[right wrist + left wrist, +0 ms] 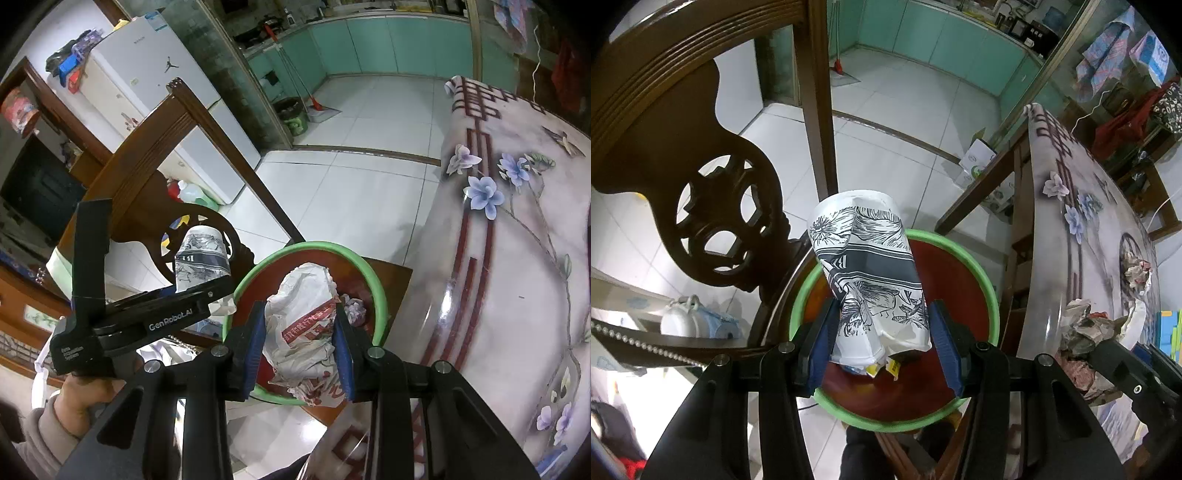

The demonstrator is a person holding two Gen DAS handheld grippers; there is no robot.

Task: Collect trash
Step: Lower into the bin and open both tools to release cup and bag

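Note:
My left gripper [882,343] is shut on a crushed white paper cup with black flower print [868,266], held over a green-rimmed red basin [990,291] on a wooden chair. The cup also shows in the right wrist view [201,258], to the left of the basin [380,295]. My right gripper [300,345] is shut on a crumpled white plastic bag with red print [306,325], held above the basin. A small crumpled scrap [354,308] lies inside the basin. More crumpled trash [1086,328] lies on the table near the right gripper body.
The carved wooden chair back [713,206] rises left of the basin. The table with a flower-print cover [517,258] stands to the right. A white fridge [147,85] and teal cabinets [388,40] stand behind on the tiled floor.

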